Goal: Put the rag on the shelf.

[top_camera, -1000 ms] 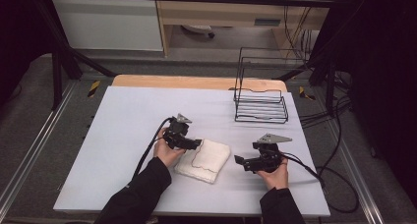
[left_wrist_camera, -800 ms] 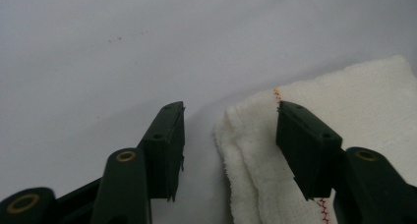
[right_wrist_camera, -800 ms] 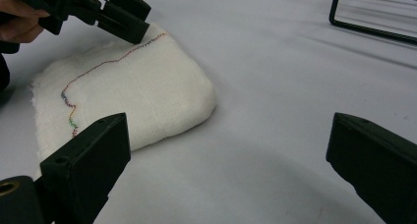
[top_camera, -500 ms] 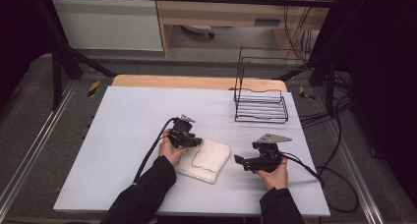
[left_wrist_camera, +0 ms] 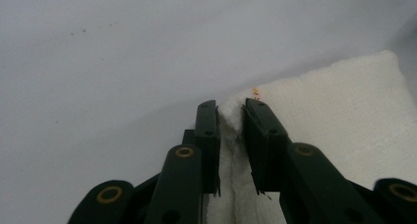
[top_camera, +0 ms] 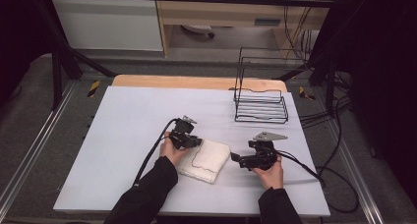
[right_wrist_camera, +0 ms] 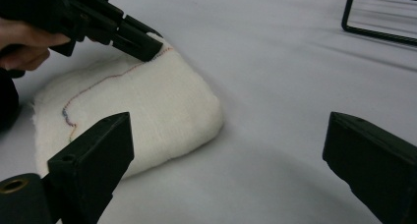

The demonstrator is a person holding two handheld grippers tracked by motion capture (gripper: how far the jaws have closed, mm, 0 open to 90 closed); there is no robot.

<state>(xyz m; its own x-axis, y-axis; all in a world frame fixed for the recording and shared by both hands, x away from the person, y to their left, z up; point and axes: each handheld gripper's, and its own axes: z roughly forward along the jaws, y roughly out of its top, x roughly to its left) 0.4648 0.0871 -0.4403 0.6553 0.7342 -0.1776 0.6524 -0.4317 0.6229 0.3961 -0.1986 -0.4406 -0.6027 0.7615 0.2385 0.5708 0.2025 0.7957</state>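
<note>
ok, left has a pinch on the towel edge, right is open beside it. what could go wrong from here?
1. The left gripper pinches only a thin ridge at the edge of the folded towel; a pull may slip off or lift one layer and undo the fold.
2. The right gripper is wide open and apart from the towel; closing where it is would likely catch nothing.
3. The wire rack stands beyond the right gripper; a wide swing could snag the towel.

Both hands working low, forearms coming in side by side.
The left gripper [top_camera: 193,141] is pinching with jaws nearly closed; the right gripper [top_camera: 236,158] is hovering with jaws spread wide, pointing toward the left one.
</note>
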